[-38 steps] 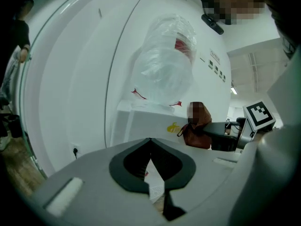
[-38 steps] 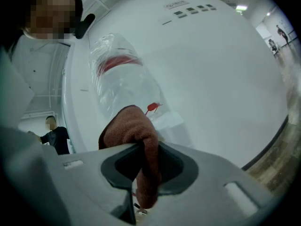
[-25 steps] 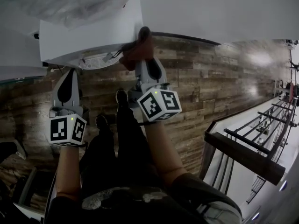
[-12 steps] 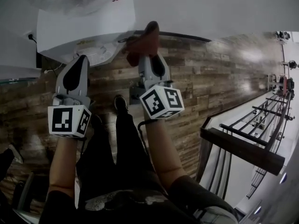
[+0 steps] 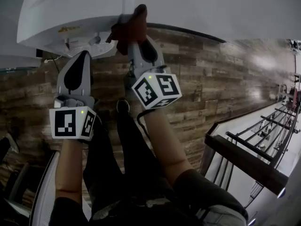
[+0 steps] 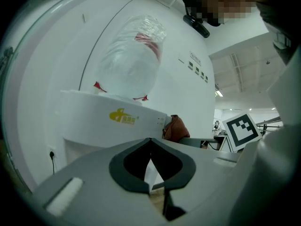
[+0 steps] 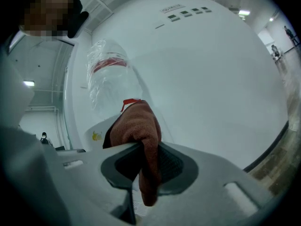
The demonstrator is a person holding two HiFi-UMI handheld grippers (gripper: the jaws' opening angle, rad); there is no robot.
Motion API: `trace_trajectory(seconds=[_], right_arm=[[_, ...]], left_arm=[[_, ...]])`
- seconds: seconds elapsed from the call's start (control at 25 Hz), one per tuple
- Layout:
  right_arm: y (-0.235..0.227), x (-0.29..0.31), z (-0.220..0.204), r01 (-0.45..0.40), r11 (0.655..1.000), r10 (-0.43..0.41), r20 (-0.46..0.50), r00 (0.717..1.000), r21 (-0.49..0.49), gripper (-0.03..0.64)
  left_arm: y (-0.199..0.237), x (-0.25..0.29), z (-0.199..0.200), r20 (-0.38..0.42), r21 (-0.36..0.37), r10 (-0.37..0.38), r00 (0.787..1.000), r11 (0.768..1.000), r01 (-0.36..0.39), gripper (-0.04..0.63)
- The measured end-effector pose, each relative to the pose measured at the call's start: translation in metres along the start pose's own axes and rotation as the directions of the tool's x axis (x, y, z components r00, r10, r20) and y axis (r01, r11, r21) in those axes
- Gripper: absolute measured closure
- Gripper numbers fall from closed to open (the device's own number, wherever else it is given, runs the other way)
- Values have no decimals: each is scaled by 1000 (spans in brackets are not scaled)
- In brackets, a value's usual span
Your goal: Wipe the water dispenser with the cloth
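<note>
The white water dispenser (image 5: 70, 18) stands against the white wall, with a clear bottle (image 6: 134, 55) on top. My right gripper (image 5: 136, 39) is shut on a reddish-brown cloth (image 5: 130, 28), which presses against the dispenser's right front corner. The cloth (image 7: 138, 131) hangs through the jaws in the right gripper view, in front of the bottle (image 7: 108, 79). My left gripper (image 5: 80, 55) hangs just below the dispenser's tap area, shut and holding nothing. Its view shows the dispenser's front panel (image 6: 117, 121) with a yellow logo, and the cloth (image 6: 176, 128) at the right.
Wood-plank floor (image 5: 211, 79) spreads below the dispenser. A dark railing with stairs (image 5: 249, 159) runs at the lower right. The person's legs and shoes (image 5: 123, 107) stand under the grippers. A wall socket with a cable (image 6: 51, 154) sits left of the dispenser.
The right gripper with the cloth has shifted up and left along the dispenser's corner. The left gripper rose closer to the dispenser's underside and stays shut.
</note>
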State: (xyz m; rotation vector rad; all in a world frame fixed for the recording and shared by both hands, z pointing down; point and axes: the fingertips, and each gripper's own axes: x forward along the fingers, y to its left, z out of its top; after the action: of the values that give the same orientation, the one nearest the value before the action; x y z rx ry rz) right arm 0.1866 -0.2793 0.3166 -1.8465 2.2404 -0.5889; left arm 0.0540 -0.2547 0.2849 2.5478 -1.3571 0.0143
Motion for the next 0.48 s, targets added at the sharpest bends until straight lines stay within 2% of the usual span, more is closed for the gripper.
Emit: trace_trajectory(seconds=[0.24,0.48], right_arm=[[-18,12,-62,-5,1000,3,-69,998,-26,552],[-55,25,-138,22,998,-26,-85,996,-52,552]], left_arm=[[14,-8,-65,-65,-9,1,998,1000,-1,577],[51,-12,-150,-93,-12,12,996,1000,-13,577]])
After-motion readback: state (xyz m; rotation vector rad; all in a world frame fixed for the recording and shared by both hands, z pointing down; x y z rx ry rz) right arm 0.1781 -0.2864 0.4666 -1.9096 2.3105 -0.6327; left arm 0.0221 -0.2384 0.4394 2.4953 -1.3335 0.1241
